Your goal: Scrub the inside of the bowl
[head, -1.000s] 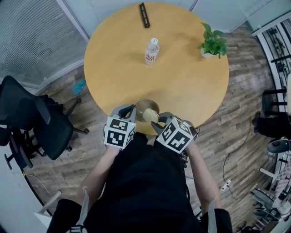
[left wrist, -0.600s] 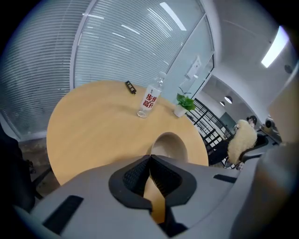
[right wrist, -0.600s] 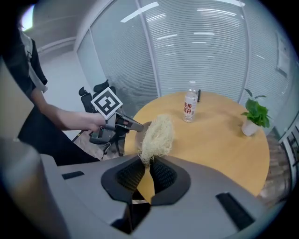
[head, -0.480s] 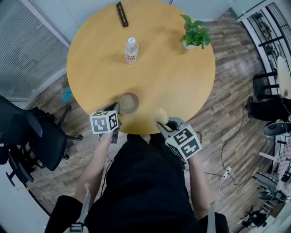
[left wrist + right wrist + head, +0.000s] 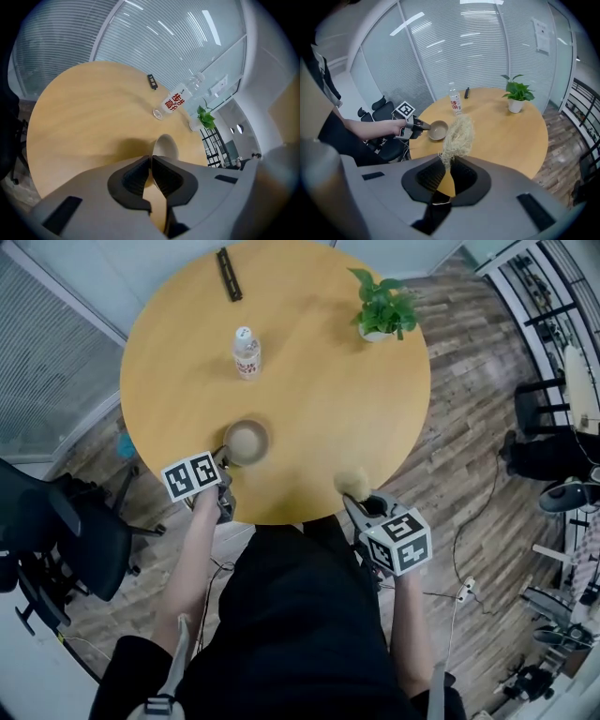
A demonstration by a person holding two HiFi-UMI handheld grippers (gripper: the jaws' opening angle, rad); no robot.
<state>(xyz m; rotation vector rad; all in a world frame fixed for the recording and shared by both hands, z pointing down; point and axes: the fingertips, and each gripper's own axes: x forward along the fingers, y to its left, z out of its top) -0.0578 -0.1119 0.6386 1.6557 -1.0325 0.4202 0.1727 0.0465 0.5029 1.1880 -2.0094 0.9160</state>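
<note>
**Two tools apart: scrubber (image 5: 353, 483) held well to the right of the bowl (image 5: 246, 442)**

The bowl stands upright on the round bench (image 5: 309, 371), near its front edge and on the person's left. Its mouth faces up, and it looks empty in the head view. The left hand-held gripper (image 5: 223, 457) is at the bowl's near-left rim. Its jaws are all but together with the thin rim wall between them, and they have just been easing open. I read the hold as a light pinch that may be about to let go. The right hand-held gripper (image 5: 446, 172) is closed on the lower end of the straw-coloured, fibrous scrubber. The tuft sticks out ahead along the jaws, forward and down toward the bench.

The coming move turns on one gap. From the right hand-held gripper the bowl lies to the left and a little further in across the bench, well apart from the scrubber's tip. In the right gripper view it sits up and left of the tuft, with the left hand-held gripper on its far side. The left hand is the nearer one, yet it carries no scrubber. I judge it should steady the rim while the right hand swings leftward and tips the tuft down into the open mouth. A bottle (image 5: 247, 351) and a potted plant (image 5: 382, 306) stand further back, off that path.
</note>
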